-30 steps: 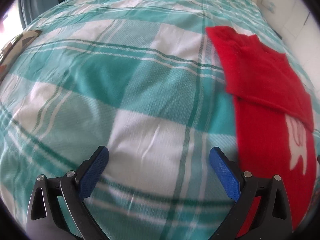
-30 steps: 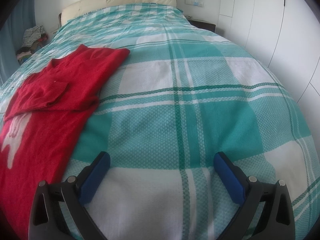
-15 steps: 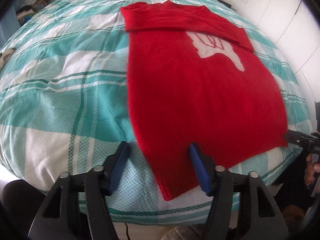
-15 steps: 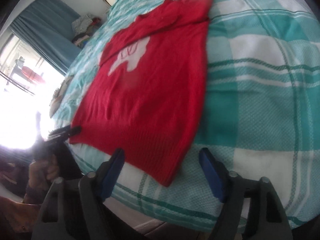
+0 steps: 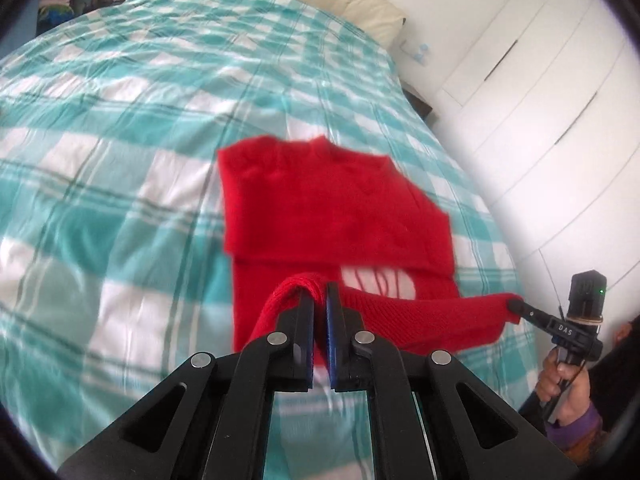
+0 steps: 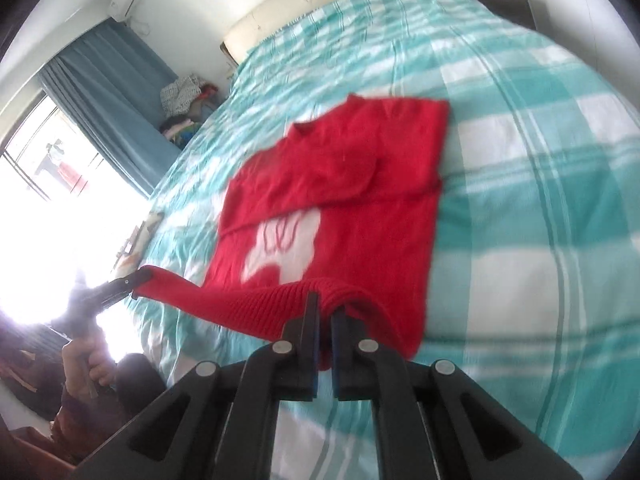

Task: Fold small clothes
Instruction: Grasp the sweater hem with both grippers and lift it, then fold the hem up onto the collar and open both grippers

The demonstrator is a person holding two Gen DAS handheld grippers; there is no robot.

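A red sweater [image 5: 320, 208] with a white motif lies on the checked bed, its sleeves folded across the chest. My left gripper [image 5: 320, 296] is shut on one corner of the bottom hem. My right gripper [image 6: 326, 304] is shut on the other corner. The ribbed hem [image 6: 240, 300] is raised off the bed and stretched between them. The left wrist view shows the right gripper [image 5: 514, 305] at the hem's far end, and the right wrist view shows the left gripper [image 6: 140, 278] likewise. The sweater [image 6: 360, 168] still rests flat from the motif to the collar.
The teal and white checked bedspread [image 5: 120, 160] reaches a cream headboard [image 5: 304, 0]. White wardrobe doors [image 5: 540, 80] stand to the bed's right. A blue curtain [image 6: 108, 92], a bright window and a pile of clothes [image 6: 184, 92] lie to its left.
Both grippers stood wide open over the bed, then straddled the hem corners half shut. Now both have shut on the hem and lifted it off the bed.
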